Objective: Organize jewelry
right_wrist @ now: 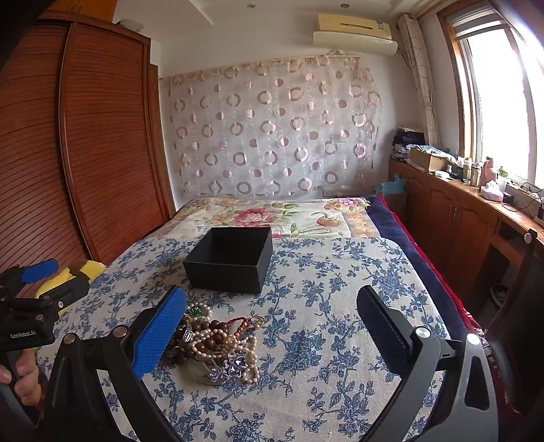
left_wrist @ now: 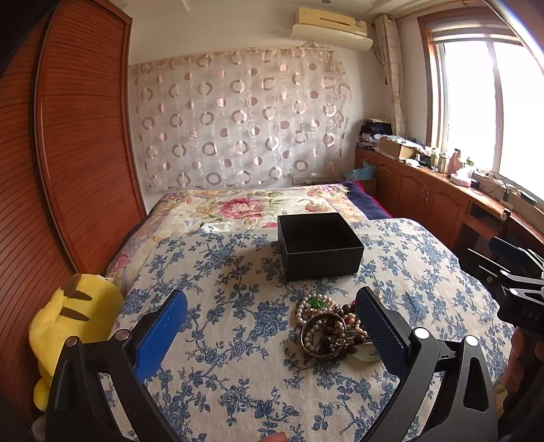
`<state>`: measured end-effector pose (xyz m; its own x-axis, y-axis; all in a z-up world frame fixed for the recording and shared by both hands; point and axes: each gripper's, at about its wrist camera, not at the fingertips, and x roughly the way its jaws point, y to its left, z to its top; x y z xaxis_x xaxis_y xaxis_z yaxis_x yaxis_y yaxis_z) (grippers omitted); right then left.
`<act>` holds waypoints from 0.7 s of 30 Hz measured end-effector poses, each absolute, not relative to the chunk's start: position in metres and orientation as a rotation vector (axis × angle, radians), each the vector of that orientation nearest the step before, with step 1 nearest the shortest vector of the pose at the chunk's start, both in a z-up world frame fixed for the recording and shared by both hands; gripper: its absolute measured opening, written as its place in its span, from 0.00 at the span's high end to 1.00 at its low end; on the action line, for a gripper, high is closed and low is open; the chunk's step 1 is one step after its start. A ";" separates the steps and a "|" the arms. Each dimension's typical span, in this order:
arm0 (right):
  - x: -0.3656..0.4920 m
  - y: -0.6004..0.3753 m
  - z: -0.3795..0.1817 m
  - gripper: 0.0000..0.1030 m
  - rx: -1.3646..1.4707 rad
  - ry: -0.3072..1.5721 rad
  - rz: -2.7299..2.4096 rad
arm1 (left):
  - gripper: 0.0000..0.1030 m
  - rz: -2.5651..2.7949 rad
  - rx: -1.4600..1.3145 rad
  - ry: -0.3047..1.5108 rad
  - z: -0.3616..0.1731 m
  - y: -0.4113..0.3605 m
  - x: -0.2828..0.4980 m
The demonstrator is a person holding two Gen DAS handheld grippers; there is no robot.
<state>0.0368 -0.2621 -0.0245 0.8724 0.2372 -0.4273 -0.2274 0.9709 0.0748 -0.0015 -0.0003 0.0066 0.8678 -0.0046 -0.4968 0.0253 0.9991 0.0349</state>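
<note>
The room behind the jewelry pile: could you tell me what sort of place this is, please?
Very likely a home bedroom. A bed with a floral cover lies beyond the black box, a tall slatted wooden wardrobe stands on the left, and an air conditioner hangs high on the wall.

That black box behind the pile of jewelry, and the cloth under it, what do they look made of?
The black box looks like matte cardboard or stiff paperboard: thin straight walls, sharp corners, no shine. It has no lid on. The cloth looks like woven cotton or linen, off-white with a printed blue flower pattern, lying in soft folds. The jewelry pile shows glossy pearl-like beads and brown, seemingly wooden ones.
</note>
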 end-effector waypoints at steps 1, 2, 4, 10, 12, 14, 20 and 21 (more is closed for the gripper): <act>0.036 -0.262 -0.024 0.01 0.023 0.449 0.243 | 0.07 -0.016 0.040 0.519 0.007 0.000 -0.001; 0.037 -0.262 -0.024 0.01 0.023 0.450 0.244 | 0.07 -0.016 0.040 0.520 0.007 0.000 -0.001; 0.037 -0.262 -0.025 0.01 0.023 0.449 0.243 | 0.07 -0.016 0.040 0.519 0.007 0.000 -0.002; 0.038 -0.258 -0.022 0.01 0.021 0.447 0.244 | 0.07 -0.016 0.036 0.511 0.010 -0.001 -0.003; 0.037 -0.259 -0.021 0.01 0.022 0.448 0.245 | 0.07 -0.017 0.036 0.510 0.011 -0.001 -0.003; 0.037 -0.259 -0.021 0.01 0.022 0.447 0.244 | 0.07 -0.017 0.035 0.508 0.012 -0.001 -0.004; 0.037 -0.260 -0.021 0.01 0.022 0.446 0.244 | 0.07 -0.017 0.034 0.507 0.013 -0.001 -0.004; 0.037 -0.260 -0.021 0.01 0.023 0.446 0.245 | 0.07 -0.017 0.034 0.507 0.013 -0.001 -0.004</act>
